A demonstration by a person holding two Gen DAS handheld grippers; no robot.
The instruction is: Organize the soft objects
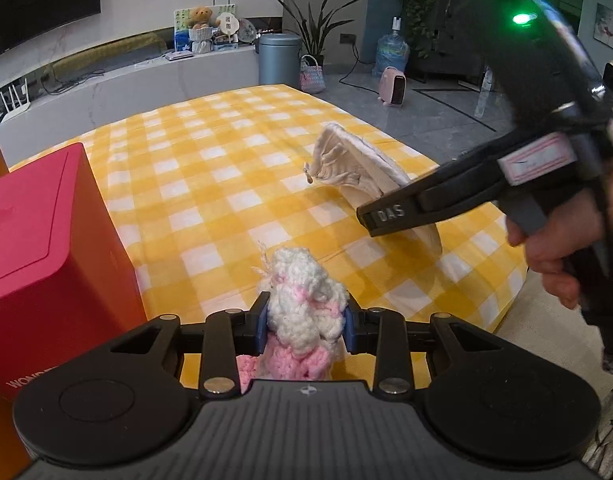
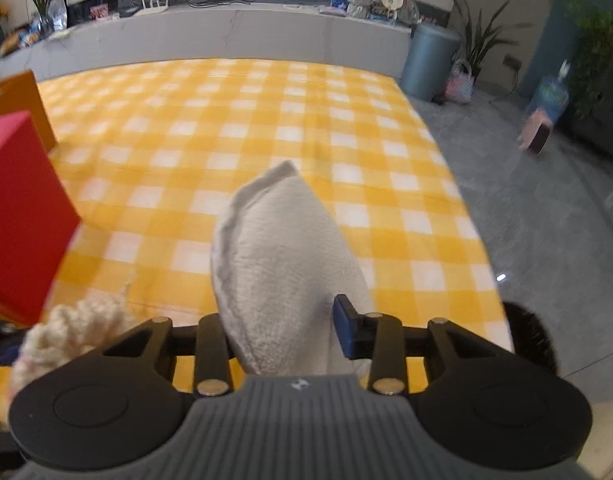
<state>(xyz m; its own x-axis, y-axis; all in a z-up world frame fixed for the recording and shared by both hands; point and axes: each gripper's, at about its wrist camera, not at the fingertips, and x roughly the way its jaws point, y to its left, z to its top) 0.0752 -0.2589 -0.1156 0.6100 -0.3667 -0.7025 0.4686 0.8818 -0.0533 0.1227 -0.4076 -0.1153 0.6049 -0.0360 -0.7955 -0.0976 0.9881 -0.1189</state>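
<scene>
1. gripping a pink-and-white crocheted piece (image 1: 306,304), the left gripper (image 1: 305,326) has its blue pads pressed on both sides of the yarn, above the yellow checked tablecloth (image 1: 210,168).
2. the right gripper (image 2: 282,332) has a cream plush shell (image 2: 282,264) between its fingers; whether the pads clamp it i cannot tell.
3. a red box (image 1: 46,264) stands on the cloth to the left.

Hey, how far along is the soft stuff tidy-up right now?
Done: nothing looks put away yet; the red box shows no soft item on it. In hand: the left hand-held gripper clamps a pink-and-white knitted piece. A white fabric piece sits between the jaws of the right hand-held gripper, grip unclear. Left: both still need placing.
</scene>
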